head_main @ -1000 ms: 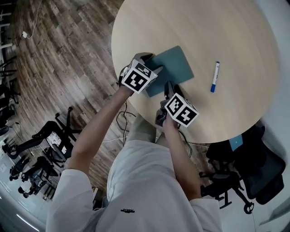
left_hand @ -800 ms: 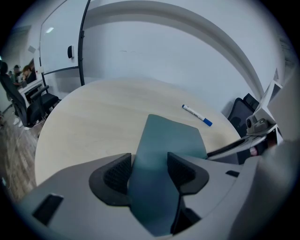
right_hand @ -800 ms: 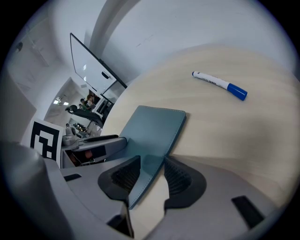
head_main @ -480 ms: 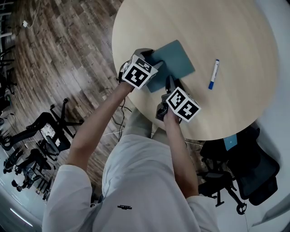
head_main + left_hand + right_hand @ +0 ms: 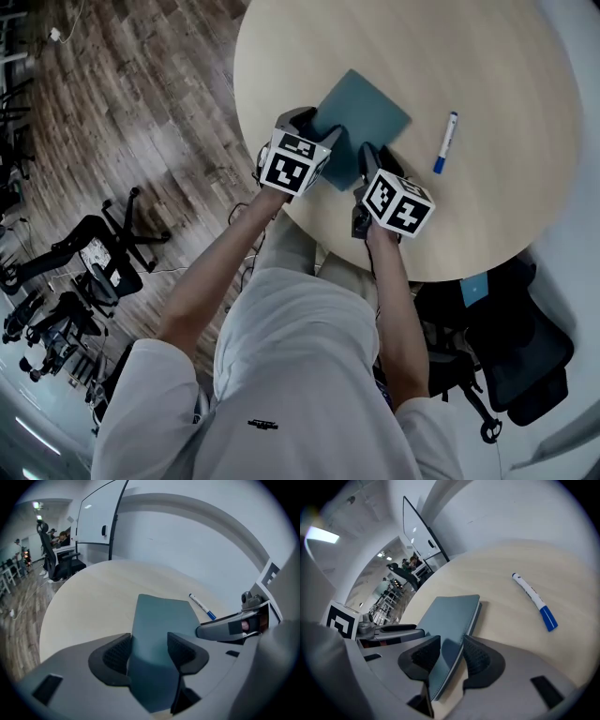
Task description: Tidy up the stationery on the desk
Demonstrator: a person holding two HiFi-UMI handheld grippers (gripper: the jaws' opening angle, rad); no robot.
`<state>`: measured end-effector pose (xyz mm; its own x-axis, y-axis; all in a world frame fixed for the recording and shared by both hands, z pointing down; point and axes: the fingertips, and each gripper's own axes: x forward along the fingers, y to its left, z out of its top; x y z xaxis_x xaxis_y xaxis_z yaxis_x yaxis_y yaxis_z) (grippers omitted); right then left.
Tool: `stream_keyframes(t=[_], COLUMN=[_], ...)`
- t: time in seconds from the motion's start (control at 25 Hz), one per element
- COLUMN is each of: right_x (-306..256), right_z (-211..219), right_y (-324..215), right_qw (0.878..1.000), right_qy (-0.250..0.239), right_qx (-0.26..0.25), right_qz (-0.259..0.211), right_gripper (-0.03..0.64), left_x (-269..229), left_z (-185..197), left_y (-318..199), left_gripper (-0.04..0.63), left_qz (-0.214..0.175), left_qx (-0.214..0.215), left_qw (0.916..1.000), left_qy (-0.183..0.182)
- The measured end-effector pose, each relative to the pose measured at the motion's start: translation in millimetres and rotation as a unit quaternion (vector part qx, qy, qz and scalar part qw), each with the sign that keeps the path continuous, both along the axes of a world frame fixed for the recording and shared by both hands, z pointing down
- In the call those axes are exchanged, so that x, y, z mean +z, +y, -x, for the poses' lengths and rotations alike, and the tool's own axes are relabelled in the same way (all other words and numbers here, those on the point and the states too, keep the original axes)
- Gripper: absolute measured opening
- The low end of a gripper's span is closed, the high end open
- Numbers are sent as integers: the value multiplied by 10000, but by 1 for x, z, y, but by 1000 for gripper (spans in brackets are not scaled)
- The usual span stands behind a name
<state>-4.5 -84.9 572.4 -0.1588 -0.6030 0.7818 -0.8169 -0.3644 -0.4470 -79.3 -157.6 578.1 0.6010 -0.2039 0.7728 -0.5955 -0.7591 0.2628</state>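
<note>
A teal notebook (image 5: 364,112) lies near the front left of the round wooden table (image 5: 487,56), its near corner raised between both grippers. In the left gripper view the notebook (image 5: 161,618) fills the gap of my left gripper (image 5: 149,651), whose pads touch it on both sides. My right gripper (image 5: 450,656) is shut on the notebook's (image 5: 449,613) near edge, which stands tilted between the jaws. A white marker with a blue cap (image 5: 445,142) lies on the table to the right of the notebook, apart from it. From above, the left gripper (image 5: 317,131) and right gripper (image 5: 367,155) sit side by side.
The table's front edge (image 5: 309,220) runs just under both grippers. Office chairs (image 5: 103,253) stand on the wooden floor to the left, and a dark chair (image 5: 506,337) stands at the lower right. A whiteboard (image 5: 96,515) stands beyond the table.
Both grippers have moved to the right and a little farther over the table with the notebook, which has turned slightly. The marker has not moved on the table.
</note>
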Motion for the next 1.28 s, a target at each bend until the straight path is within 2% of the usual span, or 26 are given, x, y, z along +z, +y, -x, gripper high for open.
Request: stream_keyframes(t=[0.2,0.36,0.64,0.92,1.28], right_x=[-2,-7,-6,-4,0], right_z=[-6,-14,-32,-51,-81], right_y=[7,18,43,77,123], right_qw=[9975,9946,9922,9859,9800], right_qy=[242,285,193,322,296], right_qx=[-657,-995,-1212,-1633,-1965], right_qz=[-84,-125,-216,-156,-79], right_gripper=[164,164,164,163,163], left_x=[1,-3,0,0,-3], left_z=[5,3,-7,-22,-51], left_y=[22,48,97,152,212], left_gripper=[250,249,245,236,235], left_qz=[68,70,289,503,622], left_qx=[-411,-604,-745,-904,-1062], left_qw=[9991,9981,9968,9946,9923], left_qy=[-50,-74,-69,-124,-169])
